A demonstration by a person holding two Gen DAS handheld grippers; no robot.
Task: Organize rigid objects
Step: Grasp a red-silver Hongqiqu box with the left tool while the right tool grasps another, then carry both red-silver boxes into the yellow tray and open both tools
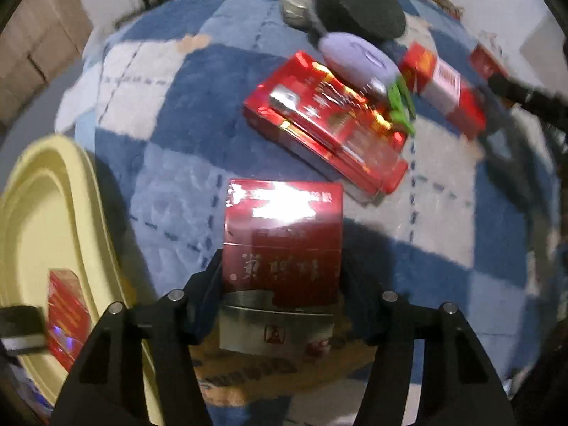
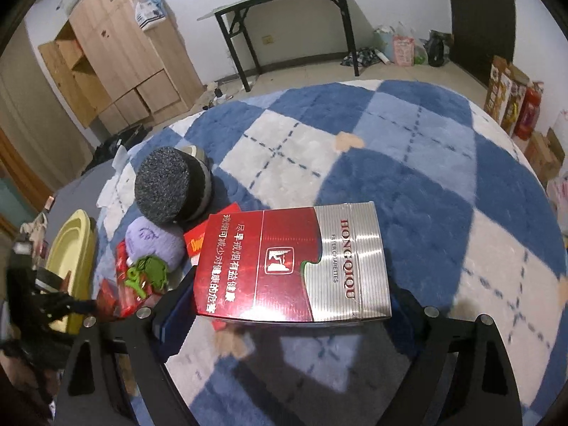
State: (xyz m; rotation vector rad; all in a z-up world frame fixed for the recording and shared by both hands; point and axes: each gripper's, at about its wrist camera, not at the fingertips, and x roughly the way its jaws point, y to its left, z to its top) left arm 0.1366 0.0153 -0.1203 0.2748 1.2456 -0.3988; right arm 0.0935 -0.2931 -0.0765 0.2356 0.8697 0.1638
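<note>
At far left, the yellow tray (image 1: 53,213) holds one red pack (image 1: 67,316). The left gripper (image 1: 282,284) pinches a dark red box (image 1: 284,241) by its sides above the blue-and-white checked blanket (image 1: 170,113). Further right lie a glossy red carton (image 1: 326,124), one lilac pouch (image 1: 358,60) and one black sponge disc (image 1: 362,7). The right gripper (image 2: 291,305) grips a red-and-silver cigarette pack (image 2: 294,266) between its half-spread fingers.
</note>
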